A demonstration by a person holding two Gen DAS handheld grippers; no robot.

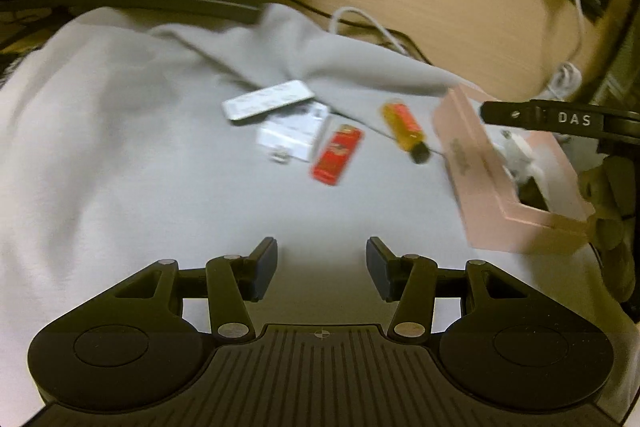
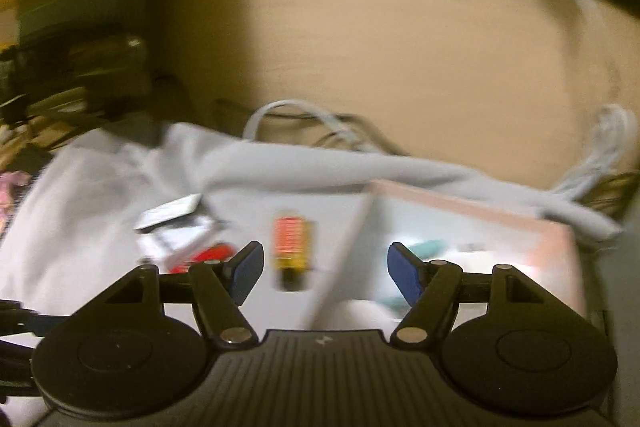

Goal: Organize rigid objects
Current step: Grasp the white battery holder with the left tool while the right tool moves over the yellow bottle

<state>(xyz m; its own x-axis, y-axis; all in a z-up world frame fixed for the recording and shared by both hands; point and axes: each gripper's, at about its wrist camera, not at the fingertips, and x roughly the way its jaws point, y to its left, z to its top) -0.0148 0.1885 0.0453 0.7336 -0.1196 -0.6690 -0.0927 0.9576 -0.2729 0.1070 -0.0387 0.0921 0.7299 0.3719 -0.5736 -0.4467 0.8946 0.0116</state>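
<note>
Left tool [image 1: 322, 267] hangs with its jaws spread wide and nothing between them, low over the grey cloth [image 1: 120, 147] that covers the surface; ahead of it lie the loose pieces: a white blister strip [image 1: 267, 100] resting partly on a white box [image 1: 294, 133], a red lighter [image 1: 337, 155] just beside that box, and an amber bottle [image 1: 404, 129] with a dark cap a little further right; off to the right edge sits the pink box [image 1: 500, 195], open-topped, with pale things already inside; right tool [image 2: 326, 273] is parted too and holds nothing, and its view is badly smeared, so fine detail is lost; what does read there is the amber bottle [image 2: 291, 243] almost dead ahead, just left of centre, its long axis running straight away from the tool with the dark cap at the near end, and the pink box [image 2: 480, 227] wall rising immediately to its right; my call is the right hand is the nearer one for that bottle, and since the bottle points along the fingers, the jaws would close across its width; the lighter [image 2: 208, 255] peeks out behind the right tool's left finger, closer to the left hand's lane.
</note>
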